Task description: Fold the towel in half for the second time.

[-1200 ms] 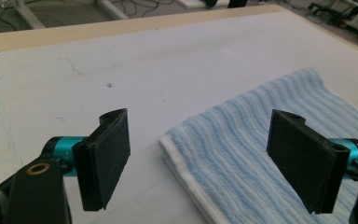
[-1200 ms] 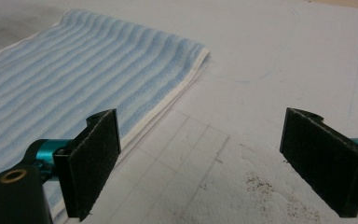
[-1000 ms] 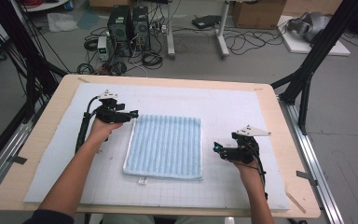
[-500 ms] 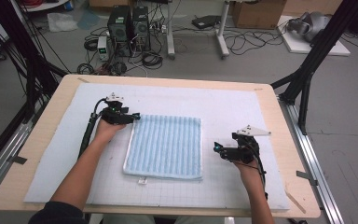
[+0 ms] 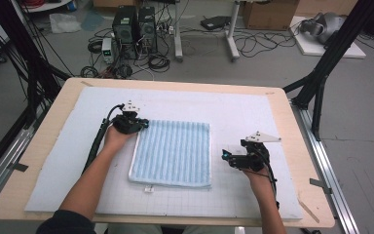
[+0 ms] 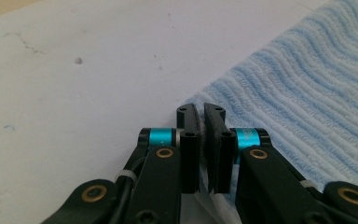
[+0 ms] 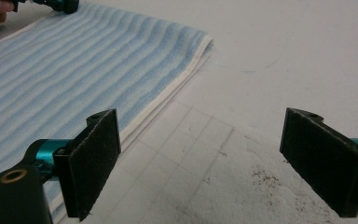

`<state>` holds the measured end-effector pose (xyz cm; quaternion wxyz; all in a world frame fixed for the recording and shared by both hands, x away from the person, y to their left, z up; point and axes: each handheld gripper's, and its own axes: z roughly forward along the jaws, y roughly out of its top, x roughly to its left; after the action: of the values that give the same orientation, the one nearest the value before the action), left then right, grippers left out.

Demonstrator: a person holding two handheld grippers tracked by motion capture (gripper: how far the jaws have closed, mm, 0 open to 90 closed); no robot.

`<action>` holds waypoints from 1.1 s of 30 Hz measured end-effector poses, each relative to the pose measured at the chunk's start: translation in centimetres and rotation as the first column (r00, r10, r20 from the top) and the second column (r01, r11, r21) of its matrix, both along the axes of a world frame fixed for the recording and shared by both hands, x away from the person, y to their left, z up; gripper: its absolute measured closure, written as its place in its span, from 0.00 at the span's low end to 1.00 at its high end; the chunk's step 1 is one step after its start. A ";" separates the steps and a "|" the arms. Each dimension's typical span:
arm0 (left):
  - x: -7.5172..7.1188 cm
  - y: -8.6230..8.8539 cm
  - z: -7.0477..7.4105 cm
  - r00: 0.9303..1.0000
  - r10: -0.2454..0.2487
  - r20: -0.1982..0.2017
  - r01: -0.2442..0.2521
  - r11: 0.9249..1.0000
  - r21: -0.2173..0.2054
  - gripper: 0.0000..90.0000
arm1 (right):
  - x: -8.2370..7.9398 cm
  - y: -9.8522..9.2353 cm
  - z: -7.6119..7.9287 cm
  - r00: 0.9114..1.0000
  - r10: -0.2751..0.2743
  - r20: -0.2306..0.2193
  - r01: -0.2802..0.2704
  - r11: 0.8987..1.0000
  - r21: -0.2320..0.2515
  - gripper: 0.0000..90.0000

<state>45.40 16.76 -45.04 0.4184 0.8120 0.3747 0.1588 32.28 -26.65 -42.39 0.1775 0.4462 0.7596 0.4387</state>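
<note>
The person's right hand (image 5: 259, 179) is resting near the table's front edge, holding the right gripper (image 5: 225, 156) low over the white mat (image 5: 253, 112), just off the right edge of the folded blue towel (image 5: 173, 151). Its jaws are standing wide apart with nothing between them; in the right gripper view the towel's layered white-trimmed edge (image 7: 168, 98) is lying just beside the left pad, not touching it.

The towel is lying flat in the middle of the mat, ribbed and pale blue, squared to the table (image 5: 44, 146).

A little farther on, the left hand (image 5: 114, 139) is bringing the left gripper (image 5: 145, 124) against the towel's far left corner. In the left gripper view the jaws are sitting almost together, a sliver of gap between the pads, right at the corner of the cloth (image 6: 303, 102); I cannot tell whether any fabric is pinched between them.

Beyond the table, computer towers (image 5: 134, 24) and tangled cables (image 5: 258, 44) are sitting on the grey floor.
</note>
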 end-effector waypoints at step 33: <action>-0.1 1.3 -0.3 0.994 0.040 -0.100 -0.056 0.985 -0.161 0.95 | 10.2 6.2 0.5 0.994 -0.003 -0.107 -0.003 0.998 -0.055 0.49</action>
<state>45.30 18.05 -45.36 0.4611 0.7724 0.4258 0.0979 42.47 -20.43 -41.86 0.1488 0.4640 0.7798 0.3931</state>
